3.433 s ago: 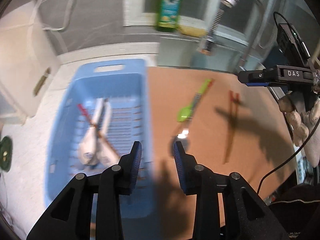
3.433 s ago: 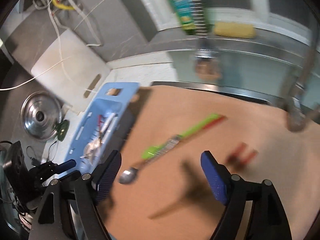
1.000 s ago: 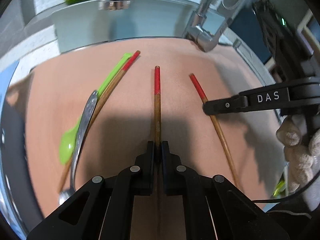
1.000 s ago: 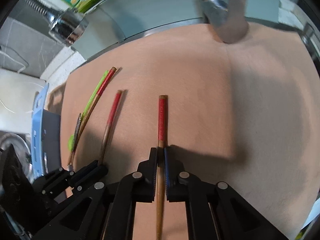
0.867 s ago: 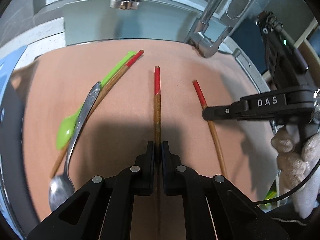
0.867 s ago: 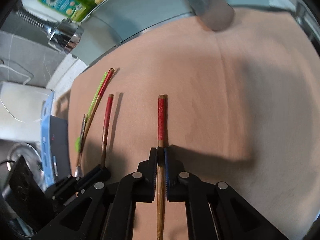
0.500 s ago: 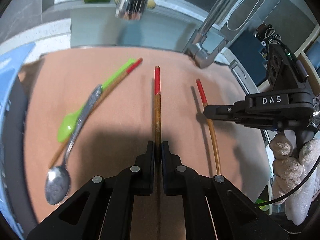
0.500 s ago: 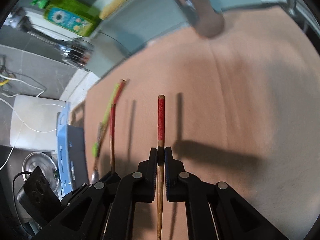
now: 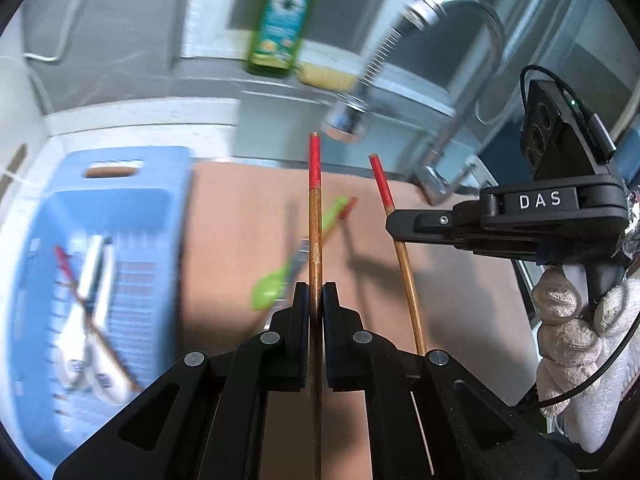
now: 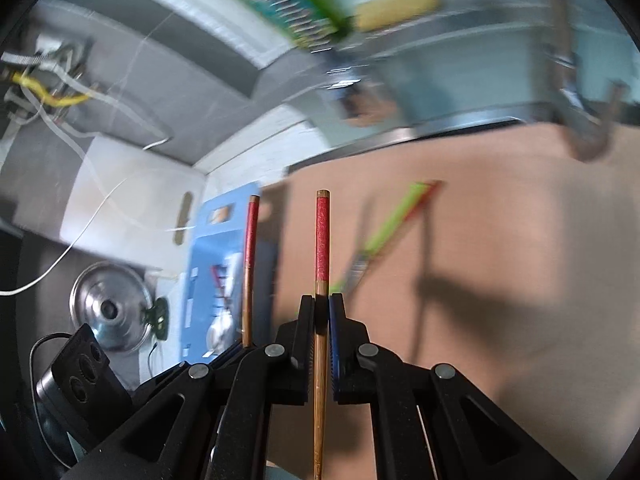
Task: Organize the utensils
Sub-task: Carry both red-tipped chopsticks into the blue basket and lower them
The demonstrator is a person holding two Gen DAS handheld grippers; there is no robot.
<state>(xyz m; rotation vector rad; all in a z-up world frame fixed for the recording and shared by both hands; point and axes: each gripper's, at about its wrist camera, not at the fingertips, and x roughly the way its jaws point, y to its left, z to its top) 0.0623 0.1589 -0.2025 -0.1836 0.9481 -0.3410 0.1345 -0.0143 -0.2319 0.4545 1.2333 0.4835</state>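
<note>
My left gripper (image 9: 315, 292) is shut on a red-tipped wooden chopstick (image 9: 315, 208), lifted above the tan mat (image 9: 232, 216). To its right, a second red-tipped chopstick (image 9: 390, 208) sits in my right gripper (image 9: 394, 222). In the right wrist view my right gripper (image 10: 321, 302) is shut on its chopstick (image 10: 322, 236), and the left-held chopstick (image 10: 250, 248) stands beside it. A green spoon (image 9: 276, 280), a metal spoon (image 9: 298, 258) and a third chopstick (image 9: 348, 206) lie on the mat. The blue basket (image 9: 132, 208) at left holds white spoons (image 9: 90, 276).
A tap (image 9: 436, 80) arches over the sink behind the mat, beside a green bottle (image 9: 280, 20) and a yellow sponge (image 9: 326, 74) on the ledge. A gloved hand (image 9: 572, 332) holds the right gripper. A steel lid (image 10: 108, 308) and a white board (image 10: 132, 196) lie left of the basket.
Both grippers have risen off the mat, each carrying its chopstick, and swung left so the blue basket has come into view. The spoons and third chopstick stay on the mat.
</note>
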